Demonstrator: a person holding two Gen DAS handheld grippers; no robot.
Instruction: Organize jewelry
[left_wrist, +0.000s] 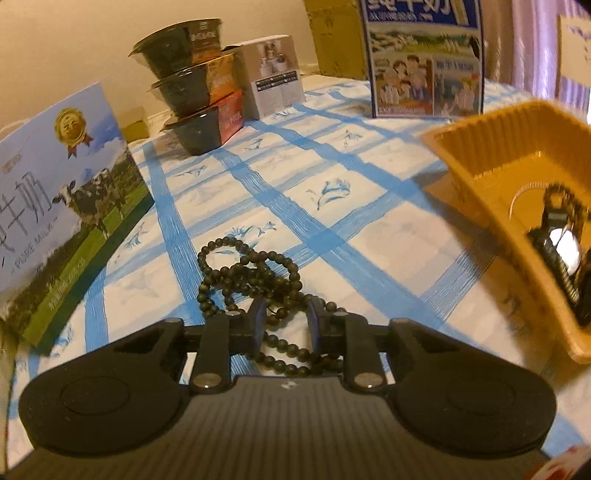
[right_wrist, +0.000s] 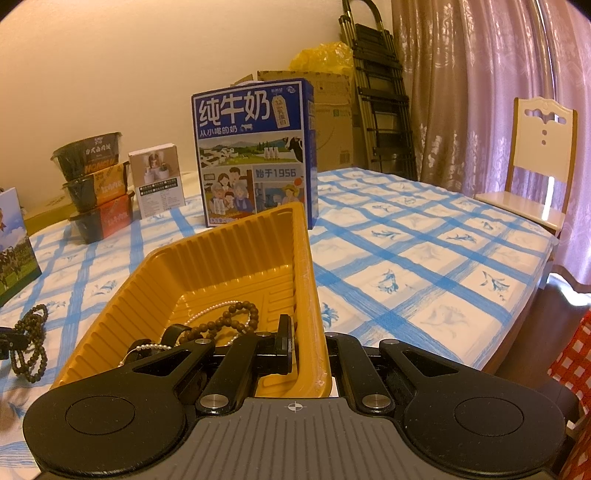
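A long dark bead necklace (left_wrist: 255, 280) lies tangled on the blue-checked tablecloth. My left gripper (left_wrist: 284, 325) is low over its near loops, jaws apart with beads between them. It also shows in the right wrist view (right_wrist: 27, 343) at the far left. My right gripper (right_wrist: 306, 350) is shut on the right wall of the yellow plastic tray (right_wrist: 221, 258), which is tilted up. In the tray lie a brown bead bracelet (right_wrist: 229, 321), a pearl string (right_wrist: 207, 312) and a dark watch (left_wrist: 561, 243).
A blue milk carton (right_wrist: 255, 155) stands behind the tray. Stacked black bowls (left_wrist: 192, 92) and a small white box (left_wrist: 275, 77) are at the back left. Another milk box (left_wrist: 62, 206) stands at the left. A chair (right_wrist: 539, 158) is beyond the table's right edge.
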